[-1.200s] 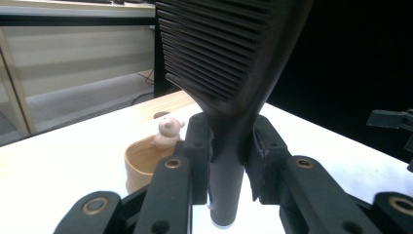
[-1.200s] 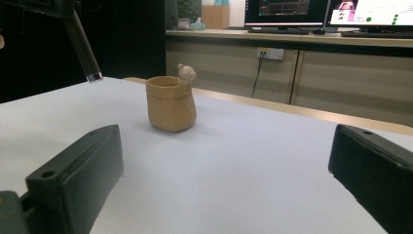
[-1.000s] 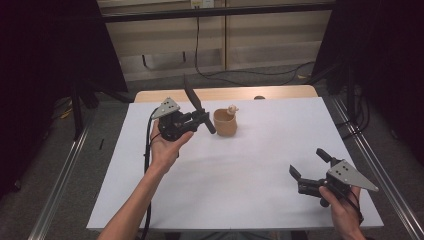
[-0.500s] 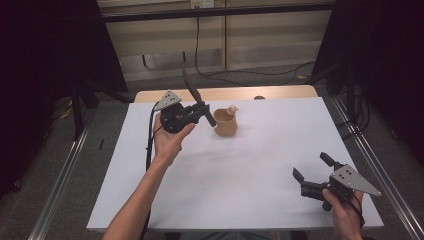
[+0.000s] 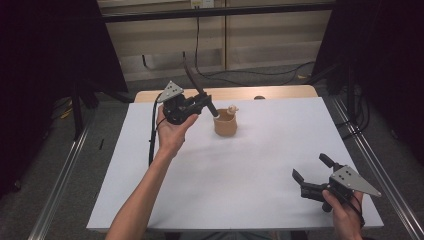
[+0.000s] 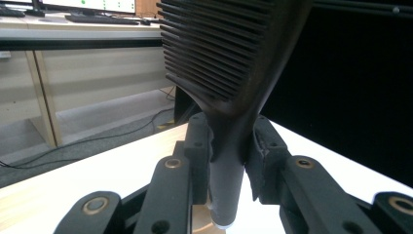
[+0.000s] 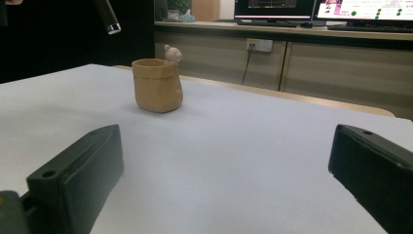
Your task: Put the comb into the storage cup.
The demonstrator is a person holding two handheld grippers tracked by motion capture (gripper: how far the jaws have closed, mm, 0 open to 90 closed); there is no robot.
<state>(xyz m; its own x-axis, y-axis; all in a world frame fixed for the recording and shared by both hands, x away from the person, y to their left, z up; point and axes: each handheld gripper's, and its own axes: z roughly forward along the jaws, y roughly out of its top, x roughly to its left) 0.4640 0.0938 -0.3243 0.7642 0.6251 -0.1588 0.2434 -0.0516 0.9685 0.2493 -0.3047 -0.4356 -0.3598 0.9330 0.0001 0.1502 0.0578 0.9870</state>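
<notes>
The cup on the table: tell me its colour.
The cup is tan, a light clay brown with a paler knob at its rim; the right gripper view shows it best.

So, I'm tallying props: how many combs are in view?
1: a dark comb clamped by its handle in the left gripper, handle end above the tan cup.

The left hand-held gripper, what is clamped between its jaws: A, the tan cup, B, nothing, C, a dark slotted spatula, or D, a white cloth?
C: the left hand-held gripper has its jaws shut on the handle of a dark slotted spatula, beside the tan cup.
</notes>
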